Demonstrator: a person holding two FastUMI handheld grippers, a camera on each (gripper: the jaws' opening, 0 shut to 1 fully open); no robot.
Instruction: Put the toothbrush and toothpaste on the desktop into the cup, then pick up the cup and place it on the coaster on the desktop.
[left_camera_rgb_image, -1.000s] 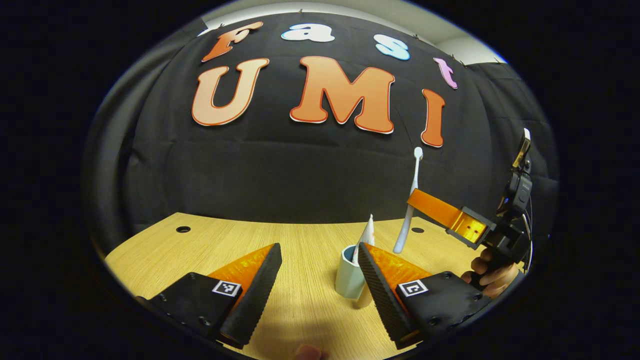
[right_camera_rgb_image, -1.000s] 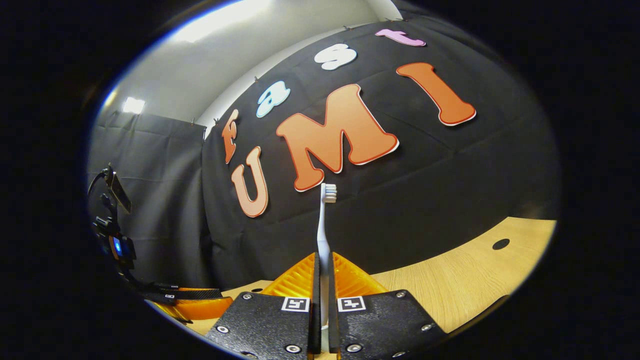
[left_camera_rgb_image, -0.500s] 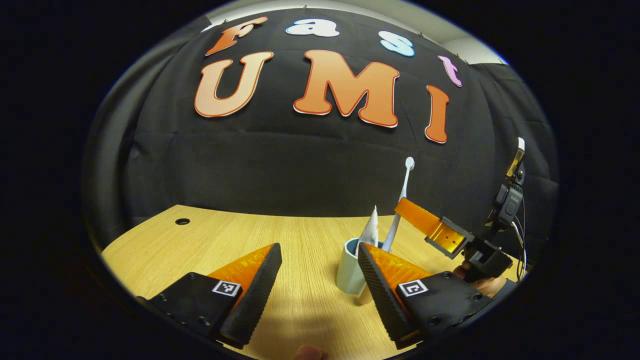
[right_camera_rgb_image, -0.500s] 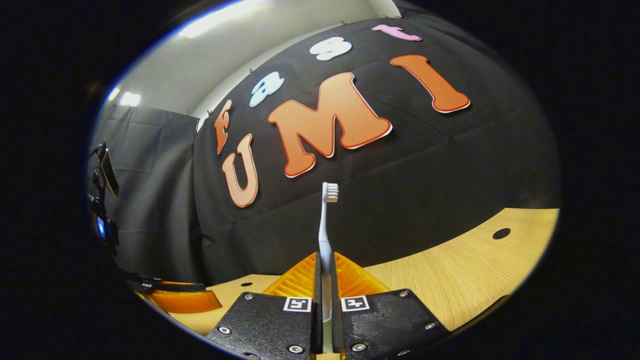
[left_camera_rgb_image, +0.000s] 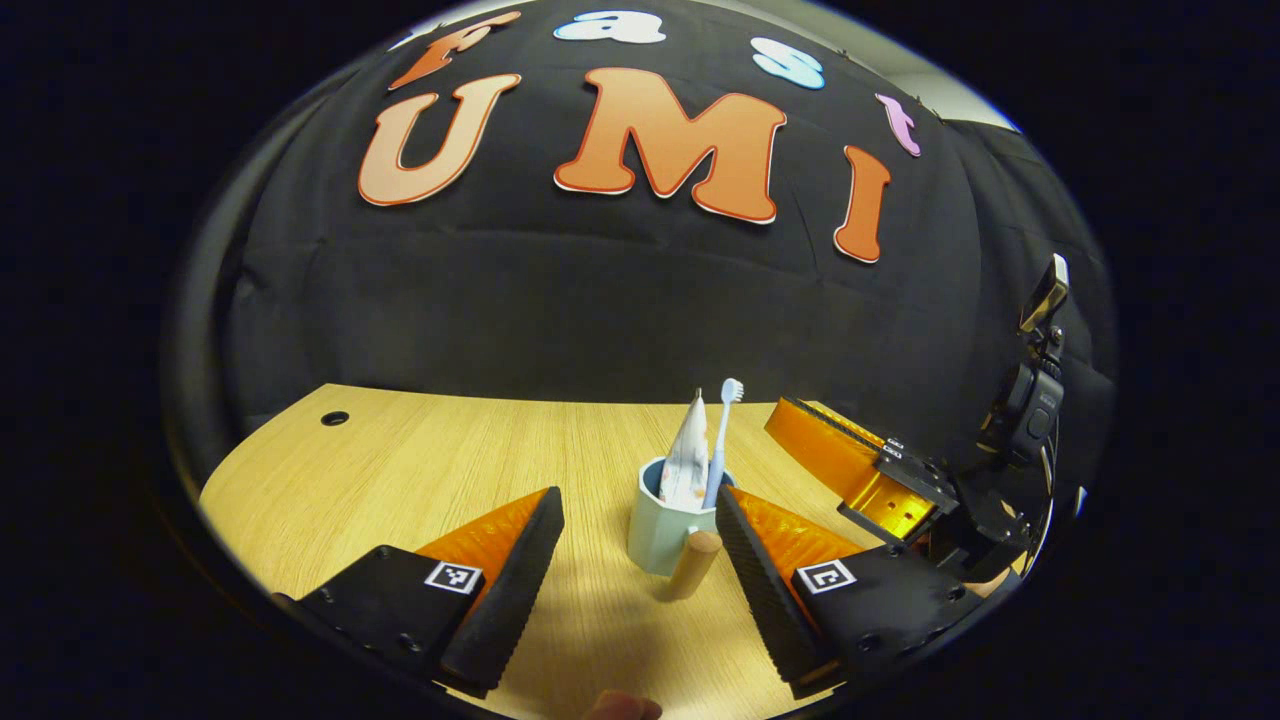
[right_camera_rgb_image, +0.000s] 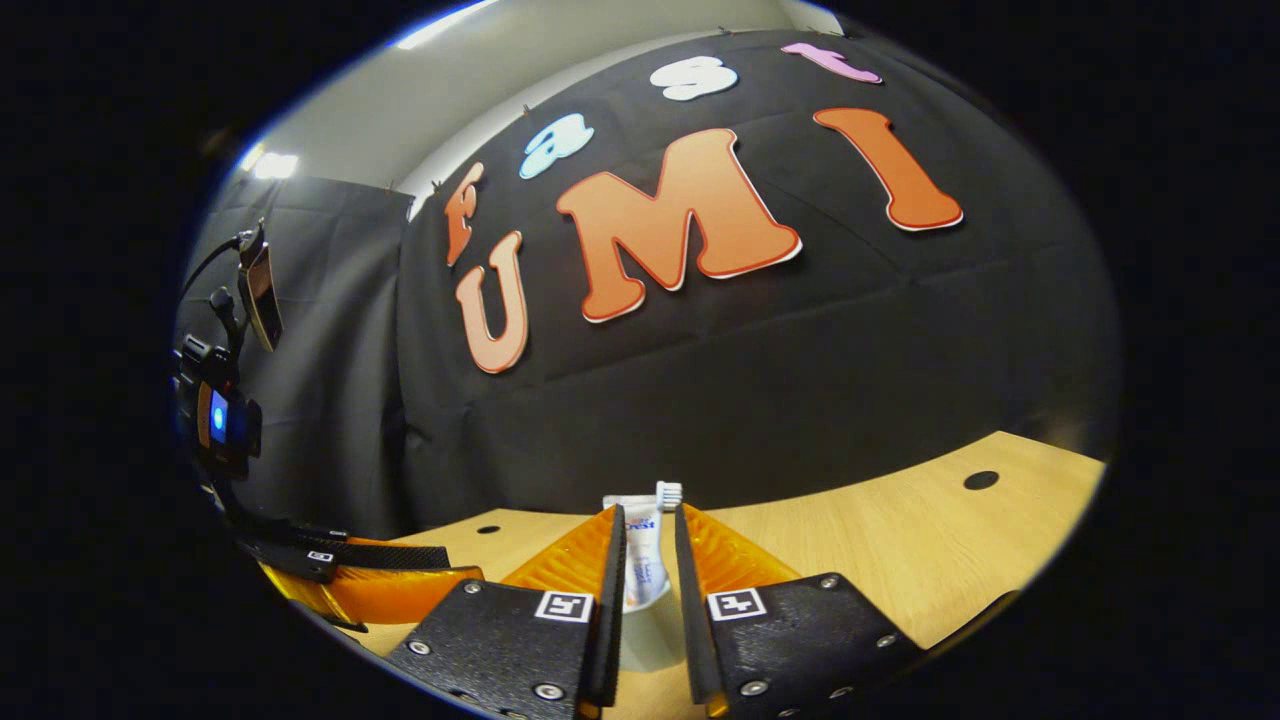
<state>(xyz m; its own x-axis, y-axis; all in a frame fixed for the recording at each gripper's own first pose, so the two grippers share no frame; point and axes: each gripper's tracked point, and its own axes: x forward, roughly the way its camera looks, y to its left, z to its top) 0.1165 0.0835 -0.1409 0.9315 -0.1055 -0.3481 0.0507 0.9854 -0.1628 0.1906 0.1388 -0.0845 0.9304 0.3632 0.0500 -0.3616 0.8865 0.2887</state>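
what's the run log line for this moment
toothbrush and toothpaste upright in cup | right gripper open, fingers flanking cup | left gripper open | cup on desktop

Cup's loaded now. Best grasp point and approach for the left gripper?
Judging from the left gripper view: grip the cup across its pale body, below the rim. The toothbrush and toothpaste tube stick up out of it, so a top approach looks blocked. The left gripper, open, already faces it; come in level, clear of the wooden handle.
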